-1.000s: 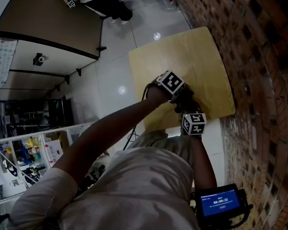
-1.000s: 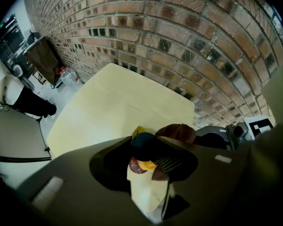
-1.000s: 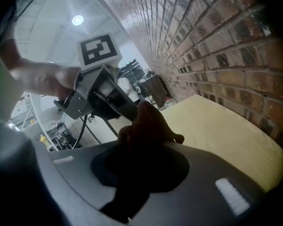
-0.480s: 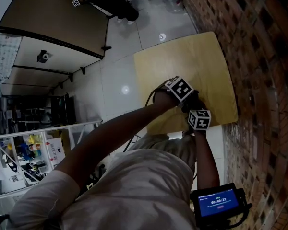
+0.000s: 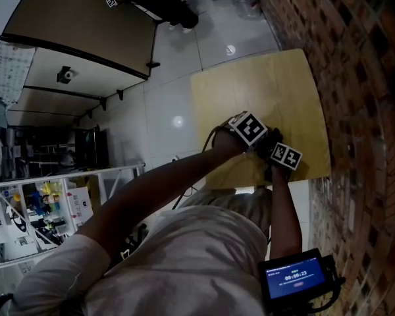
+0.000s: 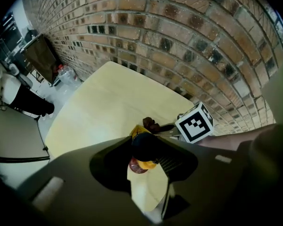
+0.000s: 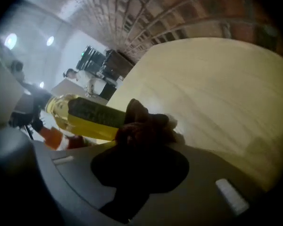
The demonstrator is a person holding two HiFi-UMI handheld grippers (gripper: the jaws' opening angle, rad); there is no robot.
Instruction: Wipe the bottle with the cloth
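Left gripper [image 6: 145, 149]: points steeply down, jaws closed part-way onto the dark top of the bottle [image 7: 85, 114] and holding it from above. Bottle: clear, yellow liquid inside, dark green label round the body. It sits over the near edge of the light wooden table [image 5: 263, 84]. Whether its base rests on the table cannot be made out, since the gripper body covers the lower part. Right gripper [image 7: 140, 147]: jaws clamped on a bunched dark brown cloth [image 7: 144, 126]. Cloth is pressed against the side of the bottle at the label, touching it. In the left gripper view the same cloth shows just beyond the bottle top, with the right gripper's marker cube [image 6: 194, 122] close beside it. In the head view the two grippers sit side by side, cubes nearly touching, at the table edge nearest the person, both arms reaching in from below. Rest of the tabletop is bare wood. Brick wall [image 5: 355, 78] runs along the far side of the table, tiled floor [image 5: 171, 97] on the other side.
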